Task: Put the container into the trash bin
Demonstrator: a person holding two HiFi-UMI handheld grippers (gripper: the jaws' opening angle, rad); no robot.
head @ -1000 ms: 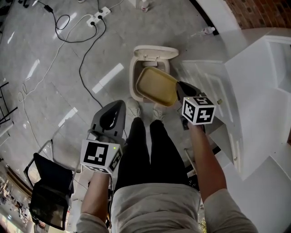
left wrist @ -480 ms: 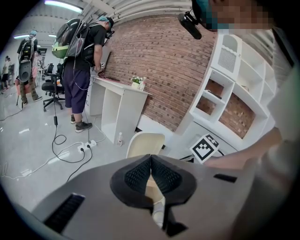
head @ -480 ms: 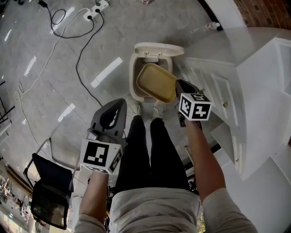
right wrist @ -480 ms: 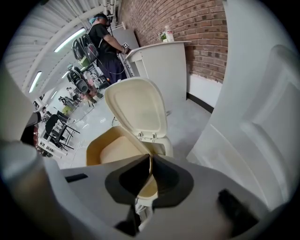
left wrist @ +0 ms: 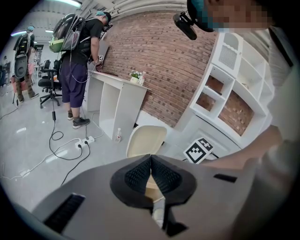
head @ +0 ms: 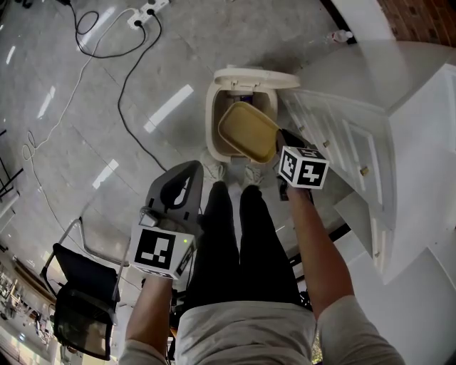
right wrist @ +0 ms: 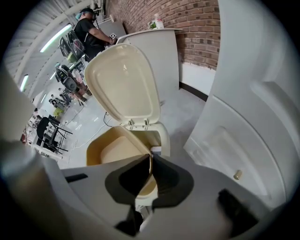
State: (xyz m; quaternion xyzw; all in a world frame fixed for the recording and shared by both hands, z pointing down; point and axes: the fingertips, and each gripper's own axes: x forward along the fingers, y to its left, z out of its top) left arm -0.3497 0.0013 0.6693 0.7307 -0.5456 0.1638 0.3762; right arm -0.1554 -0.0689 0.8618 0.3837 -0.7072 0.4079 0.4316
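Note:
A shallow tan container (head: 249, 131) hangs tilted over the open cream trash bin (head: 215, 121). My right gripper (head: 283, 139) is shut on its near rim. In the right gripper view the container (right wrist: 117, 150) sits just in front of the bin (right wrist: 161, 136), whose lid (right wrist: 123, 84) stands raised. My left gripper (head: 187, 187) hangs low at the left above the floor, shut with nothing in it; in its own view its jaws (left wrist: 150, 173) meet, and the bin lid (left wrist: 145, 141) shows beyond.
White cabinets (head: 377, 157) stand close on the right of the bin. The person's legs and shoes (head: 226, 214) are just below it. Cables and a power strip (head: 135, 21) lie on the floor at the upper left. A black chair (head: 78, 314) stands at the lower left.
The view has shifted slightly, so the bin and container sit a little higher and to the right. My left gripper has dropped lower in the picture. The container stays held over the bin.

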